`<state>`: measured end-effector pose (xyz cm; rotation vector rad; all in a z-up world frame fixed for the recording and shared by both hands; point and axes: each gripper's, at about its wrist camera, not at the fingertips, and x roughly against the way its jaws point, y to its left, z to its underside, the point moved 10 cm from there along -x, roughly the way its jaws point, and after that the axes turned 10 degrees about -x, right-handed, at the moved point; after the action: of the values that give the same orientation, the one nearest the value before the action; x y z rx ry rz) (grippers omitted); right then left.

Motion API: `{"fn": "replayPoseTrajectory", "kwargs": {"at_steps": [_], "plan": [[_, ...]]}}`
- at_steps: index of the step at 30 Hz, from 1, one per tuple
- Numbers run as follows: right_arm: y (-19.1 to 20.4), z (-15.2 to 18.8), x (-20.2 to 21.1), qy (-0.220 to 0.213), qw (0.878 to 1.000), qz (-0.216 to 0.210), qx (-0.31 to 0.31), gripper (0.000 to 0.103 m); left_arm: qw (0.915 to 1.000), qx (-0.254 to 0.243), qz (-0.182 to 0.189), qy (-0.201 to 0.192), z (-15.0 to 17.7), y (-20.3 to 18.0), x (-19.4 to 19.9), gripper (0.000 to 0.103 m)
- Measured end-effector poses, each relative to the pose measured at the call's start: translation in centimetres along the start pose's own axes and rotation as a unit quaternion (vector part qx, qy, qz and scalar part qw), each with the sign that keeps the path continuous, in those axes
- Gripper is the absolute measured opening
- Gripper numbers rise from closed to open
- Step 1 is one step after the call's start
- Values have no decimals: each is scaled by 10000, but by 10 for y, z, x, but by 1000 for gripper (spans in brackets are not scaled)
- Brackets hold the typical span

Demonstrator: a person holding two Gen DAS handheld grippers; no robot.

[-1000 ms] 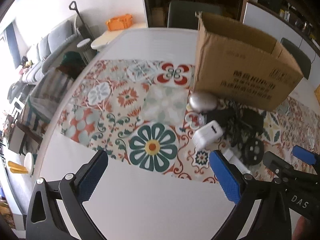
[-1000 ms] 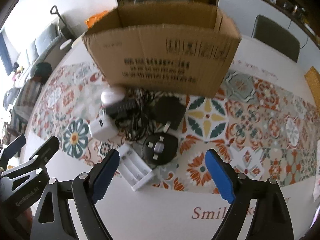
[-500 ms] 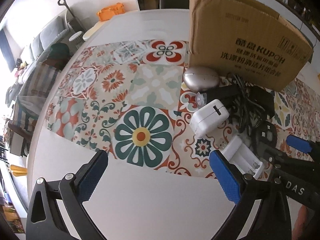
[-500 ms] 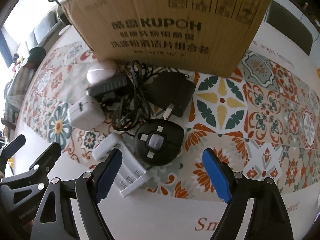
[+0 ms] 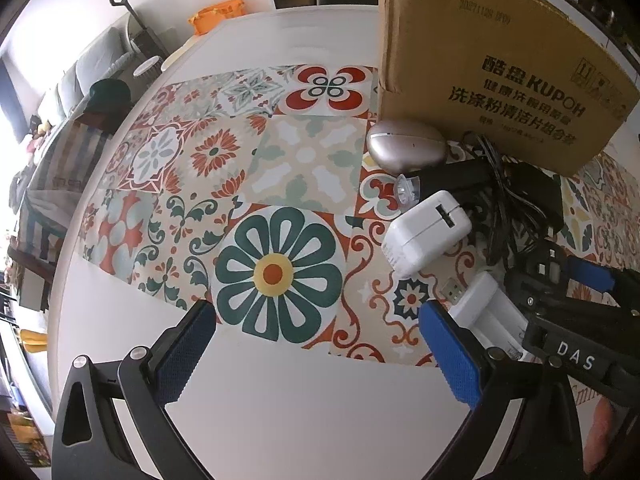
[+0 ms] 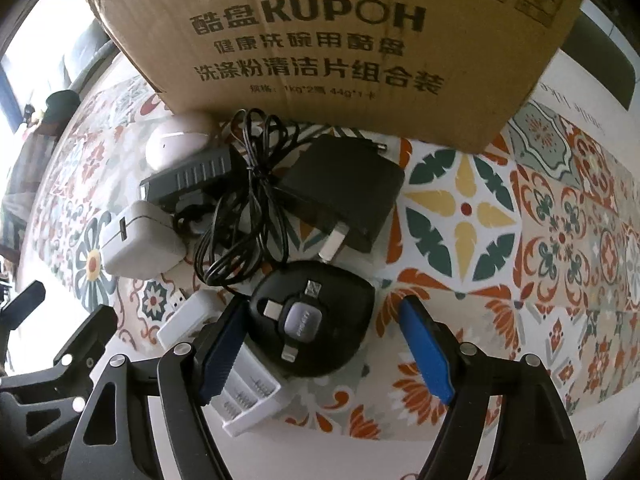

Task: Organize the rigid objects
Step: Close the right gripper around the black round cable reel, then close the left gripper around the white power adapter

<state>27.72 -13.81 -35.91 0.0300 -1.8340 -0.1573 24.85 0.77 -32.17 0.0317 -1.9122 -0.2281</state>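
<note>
My right gripper (image 6: 324,354) points down over a round black travel adapter (image 6: 316,320), which lies between its blue pads. The jaws are closing; a gap still shows on the right side and neither pad presses on it. A white battery charger (image 6: 248,392) lies partly under the left finger. Behind the round adapter are a black plug adapter (image 6: 344,196), a tangled black cable (image 6: 248,200), a white charger cube (image 6: 140,240) and a pale oval case (image 6: 176,140). My left gripper (image 5: 318,356) stands open and holds nothing, left of the white cube (image 5: 428,232).
A tall cardboard box (image 6: 320,40) stands just behind the pile, its printed wall facing me. A patterned tile mat (image 5: 280,208) covers the white table (image 5: 300,420). A sofa and chairs lie beyond the table's far edge.
Both grippers have come down closer to the table. The right jaws have narrowed around the round black adapter, which now sits between the pads.
</note>
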Motion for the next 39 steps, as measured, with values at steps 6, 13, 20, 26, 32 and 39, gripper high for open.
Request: {"fn": "replayPoseTrajectory", "kwargs": {"at_steps": [6, 13, 20, 26, 32, 39], "plan": [[14, 2, -1, -125, 9997, 110, 194, 60, 10000, -31, 54, -67, 1, -2, 0, 103], [6, 8, 2, -140, 9998, 158, -60, 60, 9995, 78, 271, -139, 1, -5, 5, 103], [-13, 13, 31, -313, 9986, 98, -406, 60, 9983, 196, 359, -411, -14, -12, 20, 103], [-28, -1, 49, -535, 9977, 206, -369, 60, 9981, 137, 350, -492, -35, -26, 13, 101], [-46, -17, 41, -498, 9975, 185, -472, 60, 9976, 262, 297, -562, -51, -32, 3, 85], [-58, -25, 34, -455, 9974, 110, -554, 60, 9971, 348, 504, -459, -52, -39, -12, 68]]}}
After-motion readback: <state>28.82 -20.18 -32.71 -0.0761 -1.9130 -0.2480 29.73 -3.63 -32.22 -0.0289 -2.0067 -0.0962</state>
